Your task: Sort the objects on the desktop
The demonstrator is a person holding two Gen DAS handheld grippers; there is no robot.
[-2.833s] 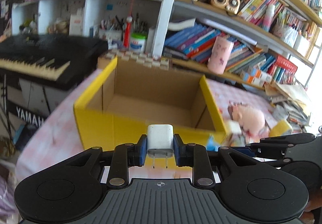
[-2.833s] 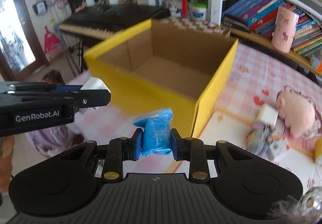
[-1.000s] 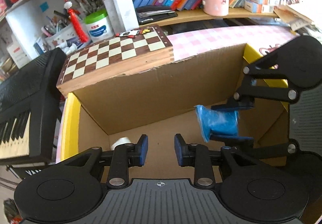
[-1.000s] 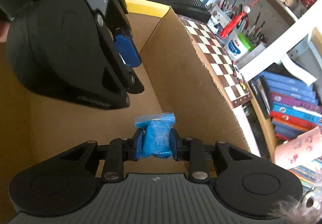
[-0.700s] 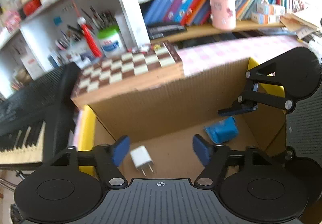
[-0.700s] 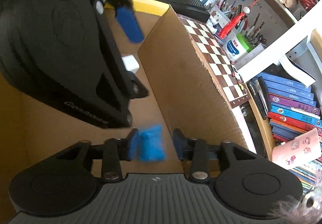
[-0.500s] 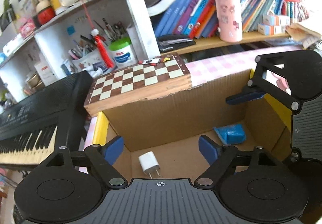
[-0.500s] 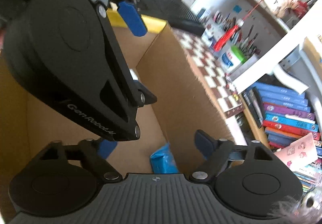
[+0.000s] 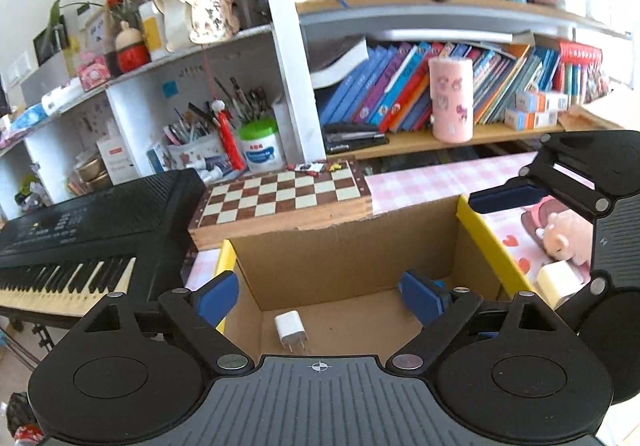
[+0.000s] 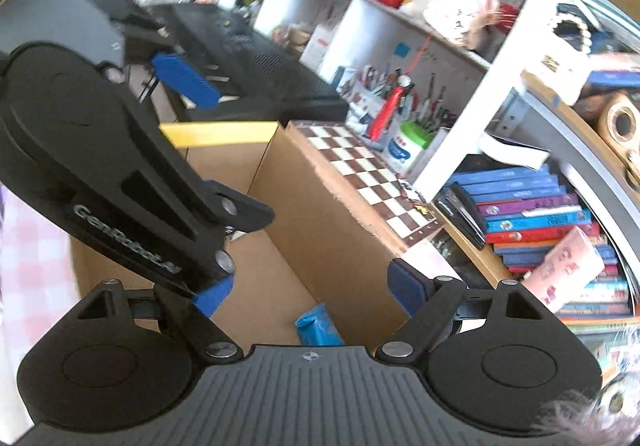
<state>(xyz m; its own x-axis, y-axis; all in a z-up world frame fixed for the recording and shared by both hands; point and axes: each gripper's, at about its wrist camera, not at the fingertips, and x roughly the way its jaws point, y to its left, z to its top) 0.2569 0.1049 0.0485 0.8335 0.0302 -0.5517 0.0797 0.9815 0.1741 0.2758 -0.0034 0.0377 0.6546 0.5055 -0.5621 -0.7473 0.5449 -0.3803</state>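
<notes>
A yellow cardboard box (image 9: pixel 476 230) stands open in front of both grippers. A white charger plug (image 9: pixel 291 330) lies on the box floor in the left wrist view. A blue packet (image 10: pixel 318 328) lies on the box floor in the right wrist view. My left gripper (image 9: pixel 319 296) is open and empty above the box, with the plug below it. My right gripper (image 10: pixel 310 292) is open and empty above the packet. The right gripper's body (image 9: pixel 592 181) shows at the right in the left wrist view. The left gripper's body (image 10: pixel 100 173) fills the left of the right wrist view.
A chessboard (image 9: pixel 280 197) lies just behind the box, with a black keyboard (image 9: pixel 80 230) to its left. Shelves of books and a pink cup (image 9: pixel 451 105) stand behind. A pink plush pig (image 9: pixel 560 238) and a white block (image 9: pixel 558 282) lie on the checked tablecloth at the right.
Both grippers let go: the plug and the blue packet dropped onto the box floor. Both sets of jaws opened wide and both grippers have risen and drawn back from the box.
</notes>
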